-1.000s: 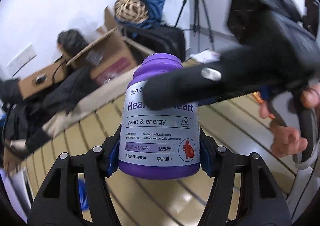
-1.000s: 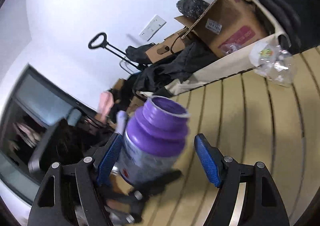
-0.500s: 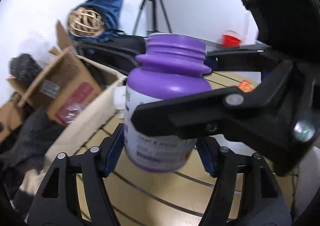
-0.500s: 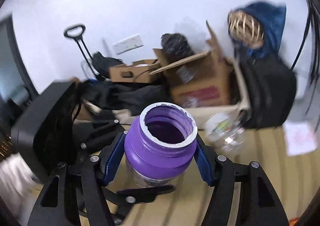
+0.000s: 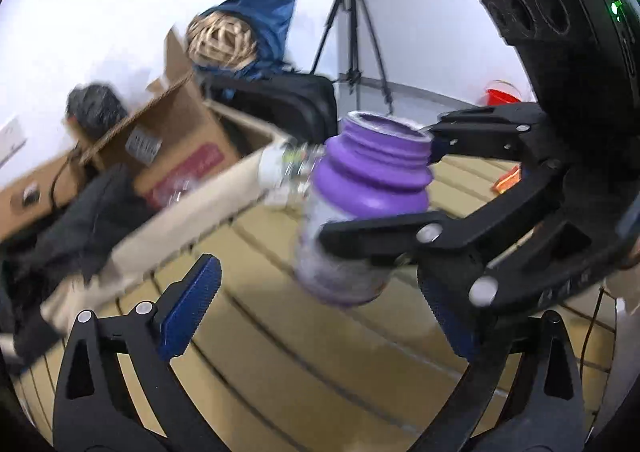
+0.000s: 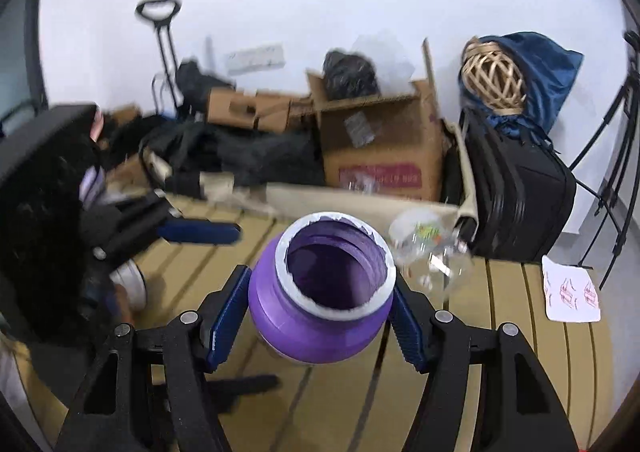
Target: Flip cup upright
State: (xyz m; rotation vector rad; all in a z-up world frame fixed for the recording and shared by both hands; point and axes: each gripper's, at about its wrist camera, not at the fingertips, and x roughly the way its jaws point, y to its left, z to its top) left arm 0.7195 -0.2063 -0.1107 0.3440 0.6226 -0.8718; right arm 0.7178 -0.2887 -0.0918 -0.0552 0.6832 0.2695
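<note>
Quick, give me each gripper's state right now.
Left gripper: open, holding nothing.
Right gripper: shut on the purple bottle, mouth up, above the slatted table.

Clutter along a white wall behind a slatted tan table (image 6: 500, 352)

1 open cardboard box (image 6: 376, 148), a woven rattan ball (image 6: 494, 78) on blue cloth (image 6: 548, 72), a black suitcase (image 6: 520, 192), a tripod (image 5: 352, 32), crumpled clear plastic (image 6: 428, 248), 1 printed paper (image 6: 570, 294).

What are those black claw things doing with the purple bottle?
A person holds a claw gripper in each hand. The right gripper is squeezing the purple bottle, which has no lid and points its open mouth up, above the slatted wooden table. The left gripper is open and holds nothing.
</note>
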